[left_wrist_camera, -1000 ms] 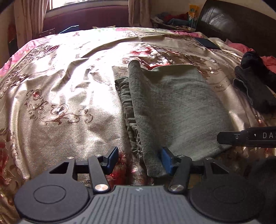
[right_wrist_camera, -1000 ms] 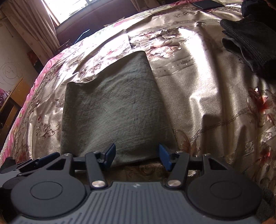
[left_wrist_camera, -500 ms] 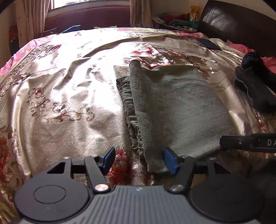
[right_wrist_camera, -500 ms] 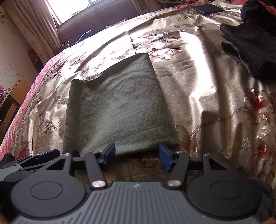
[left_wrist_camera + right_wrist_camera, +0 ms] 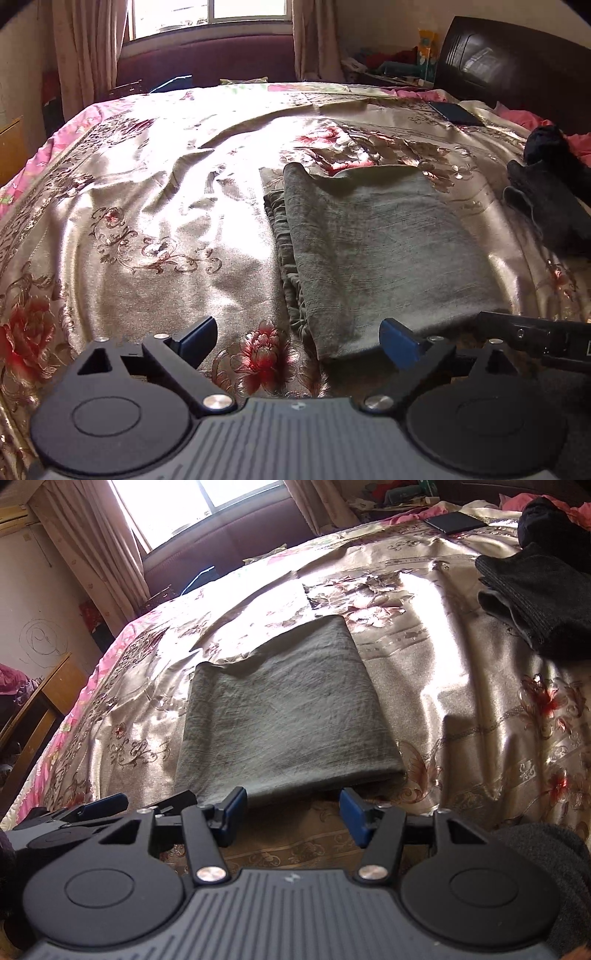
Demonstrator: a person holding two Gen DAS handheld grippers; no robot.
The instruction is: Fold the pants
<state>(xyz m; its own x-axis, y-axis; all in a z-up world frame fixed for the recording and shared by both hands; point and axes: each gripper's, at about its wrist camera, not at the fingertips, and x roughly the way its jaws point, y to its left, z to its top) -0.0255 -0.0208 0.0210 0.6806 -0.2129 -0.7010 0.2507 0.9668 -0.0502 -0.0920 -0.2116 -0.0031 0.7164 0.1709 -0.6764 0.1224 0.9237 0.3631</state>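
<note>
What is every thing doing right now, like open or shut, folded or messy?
left gripper: open, empty.
right gripper: open, empty.
green pants: folded, lying flat on the bedspread.
dark clothes: heaped, not neatly folded.
curtains: drawn apart.
phone: lying flat, screen dark.

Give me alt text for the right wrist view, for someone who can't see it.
Folded grey-green pants lie flat on a shiny floral bedspread, just beyond the open, empty right claw. The left claw pokes in at lower left, dark clothes lie at upper right, and a phone rests near the far edge.
</note>
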